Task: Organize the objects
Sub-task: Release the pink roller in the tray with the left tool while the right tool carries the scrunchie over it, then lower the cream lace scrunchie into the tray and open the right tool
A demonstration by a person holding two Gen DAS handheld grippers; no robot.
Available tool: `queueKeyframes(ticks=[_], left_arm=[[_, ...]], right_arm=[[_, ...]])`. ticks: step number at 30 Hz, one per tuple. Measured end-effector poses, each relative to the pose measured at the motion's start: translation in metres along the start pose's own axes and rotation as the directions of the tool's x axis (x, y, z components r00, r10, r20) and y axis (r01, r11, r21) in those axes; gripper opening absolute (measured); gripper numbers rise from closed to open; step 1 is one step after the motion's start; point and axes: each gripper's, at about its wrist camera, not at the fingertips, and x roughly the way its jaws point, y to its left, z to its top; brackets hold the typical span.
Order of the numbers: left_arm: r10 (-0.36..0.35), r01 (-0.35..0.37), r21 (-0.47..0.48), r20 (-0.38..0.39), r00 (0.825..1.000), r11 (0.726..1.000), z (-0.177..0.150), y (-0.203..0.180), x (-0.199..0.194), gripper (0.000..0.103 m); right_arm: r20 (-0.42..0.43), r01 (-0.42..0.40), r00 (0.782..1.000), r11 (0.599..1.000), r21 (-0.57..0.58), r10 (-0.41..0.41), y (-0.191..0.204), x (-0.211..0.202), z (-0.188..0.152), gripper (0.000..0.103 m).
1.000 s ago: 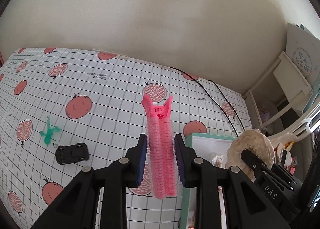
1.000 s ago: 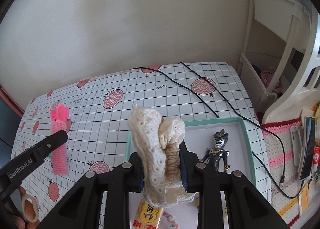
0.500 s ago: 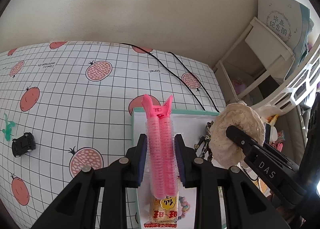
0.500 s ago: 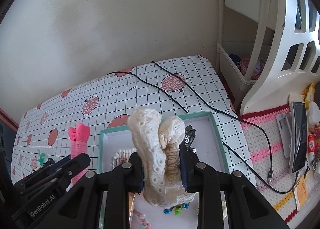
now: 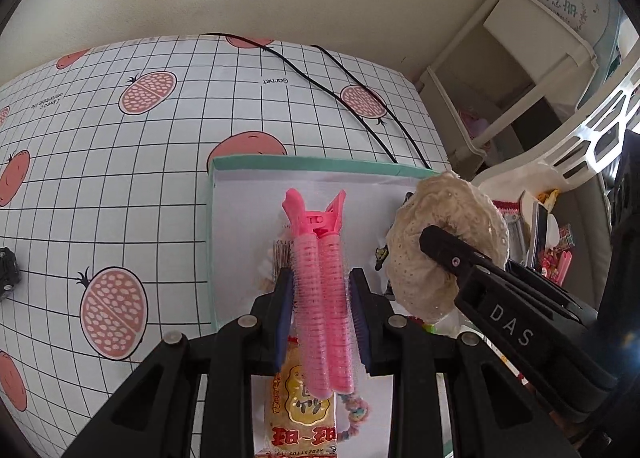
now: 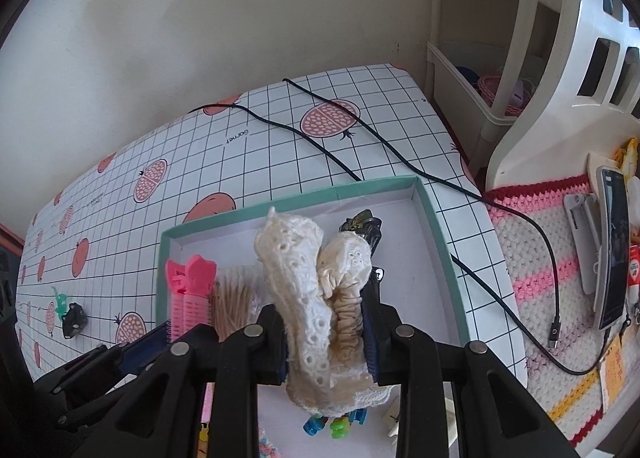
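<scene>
My left gripper [image 5: 320,290] is shut on a pink hair-roller clip [image 5: 320,282] and holds it above the left part of a teal-rimmed white box [image 5: 280,163]. The clip also shows in the right wrist view [image 6: 190,290]. My right gripper [image 6: 326,322] is shut on a cream lace scrunchie [image 6: 308,298], held above the middle of the box [image 6: 440,226]; the scrunchie also shows in the left wrist view [image 5: 440,242]. Inside the box lie a snack packet [image 5: 300,418], a bag of cotton swabs [image 6: 234,298], a dark toy figure [image 6: 362,228] and small coloured clips [image 6: 336,424].
A black toy car [image 6: 74,318] and a green toy [image 6: 60,300] lie on the fruit-print tablecloth left of the box. Black cables [image 6: 360,130] run behind it. A white shelf [image 6: 500,78] and a crocheted mat with a phone [image 6: 610,242] stand at the right.
Both grippers have moved right and down, from over the tablecloth to over the box, still holding the clip and the scrunchie.
</scene>
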Motion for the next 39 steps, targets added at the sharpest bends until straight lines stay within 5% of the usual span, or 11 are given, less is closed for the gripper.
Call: queueKeyframes(ticks=[12,18,25,39], left_arm=[[-0.005,0.004,-0.008,-0.03,1.0,1.0,-0.002,0.004,0.014,0.029],[-0.003,0.002,-0.016,-0.034,0.999,1.0,-0.001,0.004,0.013,0.029],[0.016,-0.017,-0.018,-0.037,0.999,1.0,0.0,0.004,0.008,0.036],[0.004,-0.004,-0.006,0.017,1.0,1.0,0.007,-0.002,-0.019,0.041]], right_arm=[[-0.022,0.022,1.0,1.0,-0.003,-0.022,-0.002,0.01,-0.004,0.033],[-0.007,0.032,0.999,0.999,0.01,-0.032,-0.005,0.006,0.0,0.048],[0.006,0.029,1.0,0.999,0.031,-0.029,-0.008,-0.002,0.003,0.054],[0.088,0.019,0.996,1.0,0.02,-0.02,0.0,-0.036,0.008,0.055]])
